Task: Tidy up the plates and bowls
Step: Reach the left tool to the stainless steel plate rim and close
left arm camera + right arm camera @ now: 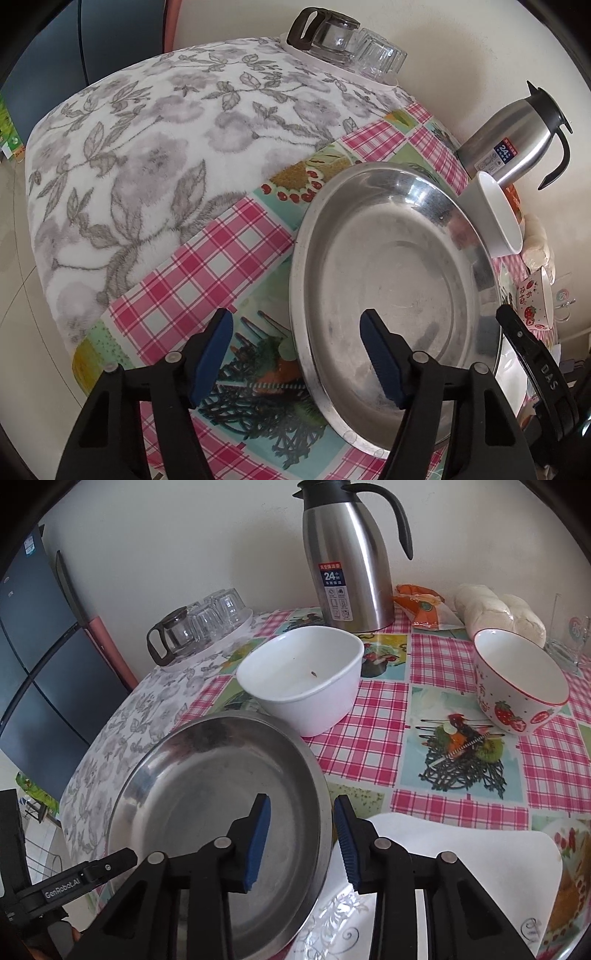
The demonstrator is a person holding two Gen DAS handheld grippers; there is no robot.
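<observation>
**Two Tools Went for the Metal Plate**

Pink checks and food pictures covered the tabletop (458,775), and a grey flowered cloth (147,155) lay over its far side. A big metal plate (221,797) sat at about 7 o'clock in the right wrist view. Its right edge rested on a white plate (472,856) with swirly marks, so it looked a bit tipped.

The right tool (301,840) had one blue pad inside the metal plate and one outside the rim. The pads stood apart and did not press on the rim. The left tool (295,356) stood the same way at the other edge, wide apart, holding nothing. Both tools probably sat astride the rim so they could pinch it and lift the plate together.

A white bowl (303,675) stood at 12 o'clock from the metal plate, empty but for a tiny brown speck. A strawberry bowl (517,686) at 2 o'clock looked empty. A steel jug (347,561) stood behind them.
</observation>
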